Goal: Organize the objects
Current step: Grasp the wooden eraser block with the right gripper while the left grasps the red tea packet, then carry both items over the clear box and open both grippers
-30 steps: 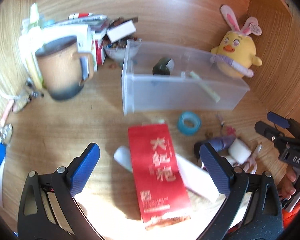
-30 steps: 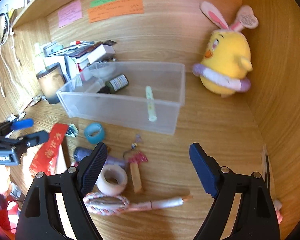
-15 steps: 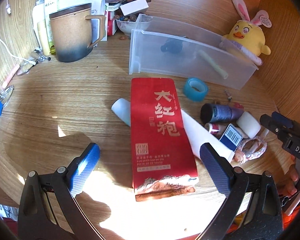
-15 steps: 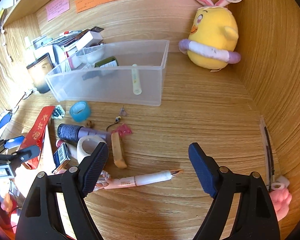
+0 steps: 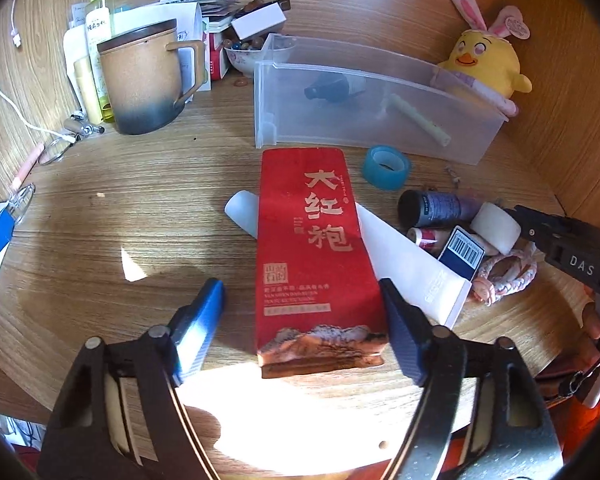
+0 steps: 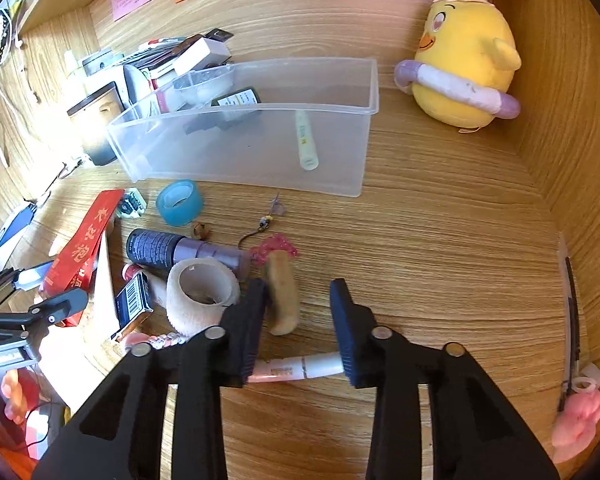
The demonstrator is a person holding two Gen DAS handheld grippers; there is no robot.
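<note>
On the wooden desk (image 5: 100, 220), in front of the clear plastic bin (image 6: 260, 148), loose articles are scattered for sorting. The left gripper (image 5: 300, 312) is held with its blue-padded fingers spread to either side of the near end of the long red tea packet with gold characters (image 5: 312, 248); the right pad appears to touch the packet's edge, while a gap is left at the other side, so nothing is pinched yet. The packet lies across a white tube (image 5: 412, 268). The right gripper (image 6: 298, 328) is held part-open over a slim pink-and-white pen (image 6: 296, 368), which lies crosswise between the fingers near their bases; whether it is touched cannot be told. Beside it lie a tan stick (image 6: 284, 296), a beige tape roll (image 6: 200, 292) and a dark purple bottle (image 6: 172, 250). A pale green stick (image 6: 306, 140) and a dark bottle (image 6: 236, 100) already lie in the bin. The step in hand is judged to be the grasping of the packet and the pen; next, both grippers would need closing, then lifting toward the bin.
</note>
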